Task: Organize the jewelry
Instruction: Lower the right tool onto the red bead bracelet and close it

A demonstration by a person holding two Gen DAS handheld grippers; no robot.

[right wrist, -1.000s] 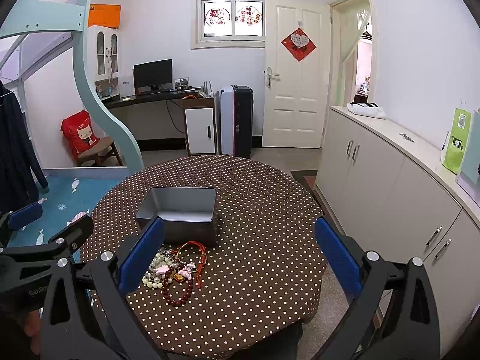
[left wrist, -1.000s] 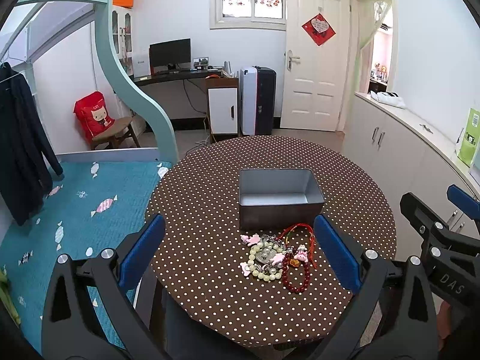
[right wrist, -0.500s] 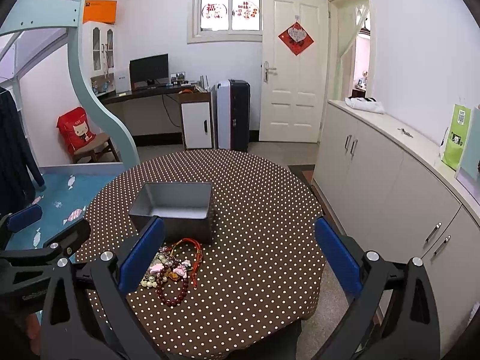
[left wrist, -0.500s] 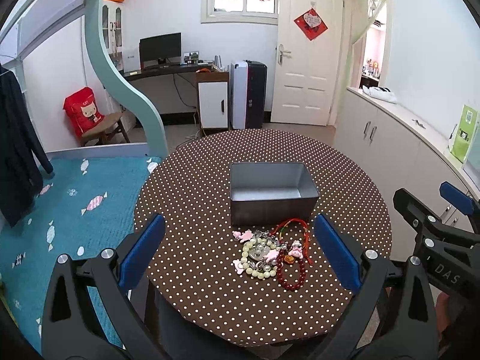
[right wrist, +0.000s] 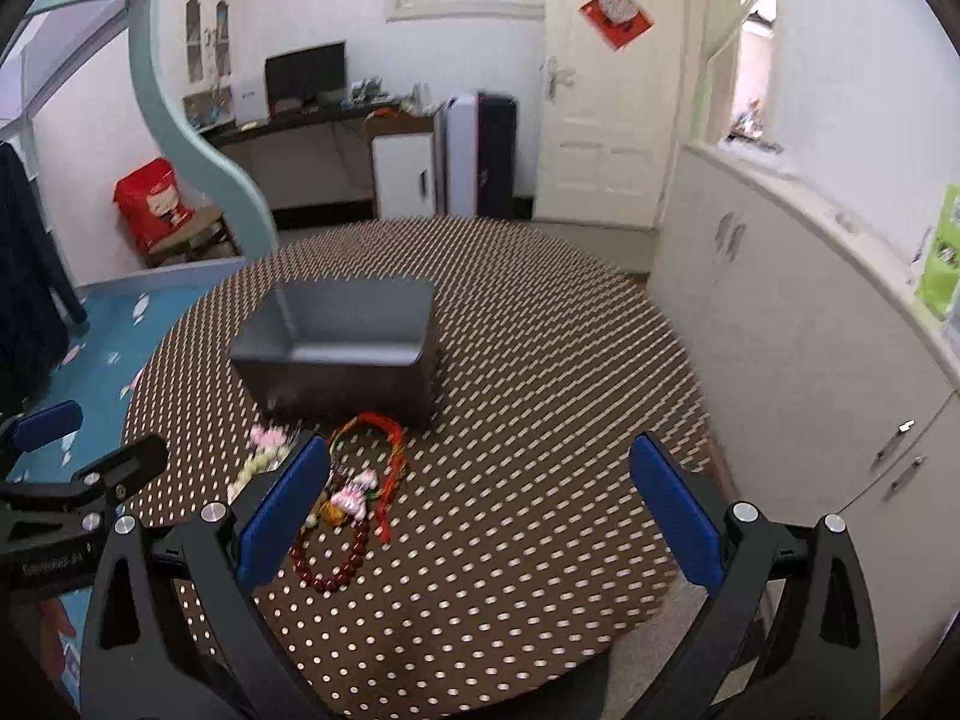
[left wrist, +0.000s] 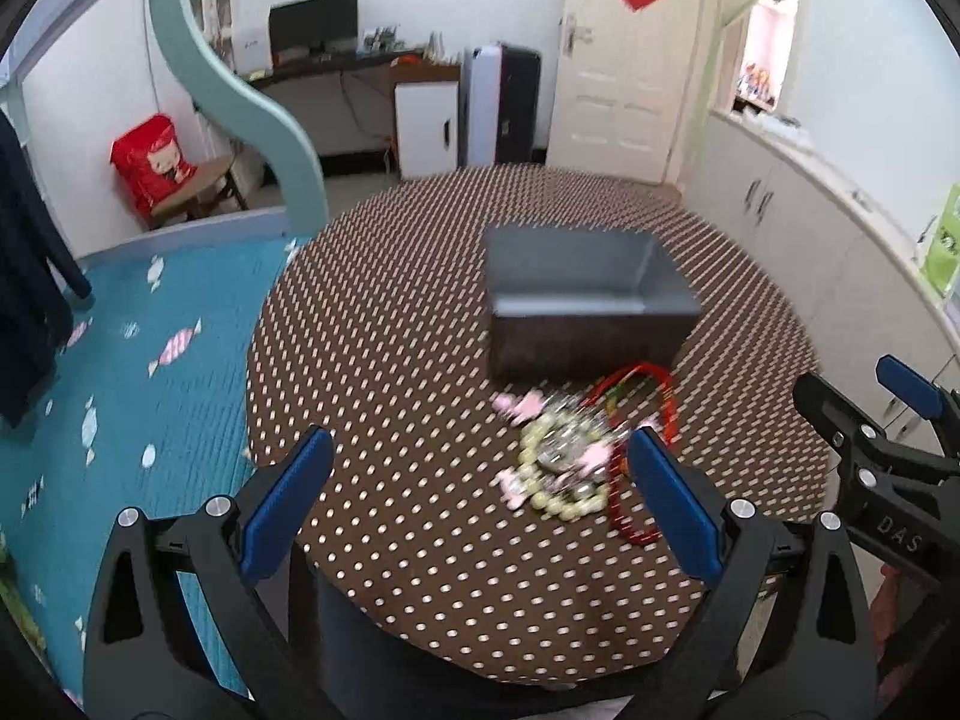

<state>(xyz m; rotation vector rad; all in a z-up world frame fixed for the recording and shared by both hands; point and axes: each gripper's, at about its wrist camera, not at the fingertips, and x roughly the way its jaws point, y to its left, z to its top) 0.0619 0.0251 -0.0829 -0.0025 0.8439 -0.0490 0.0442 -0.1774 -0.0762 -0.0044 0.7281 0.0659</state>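
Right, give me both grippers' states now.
Left gripper: open, holding nothing.
Right gripper: open, holding nothing.

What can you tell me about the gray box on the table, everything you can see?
The gray box is rectangular, open-topped and looks like dull metal, with nothing visible inside. It sits upright on the polka-dot tablecloth. The jewelry pile lies just in front; whether the red cord touches it is unclear.

A heap of bead bracelets (left wrist: pixel 576 456) lies on the round dotted table (left wrist: pixel 384 360), just before the grey metal box (left wrist: pixel 585 306).
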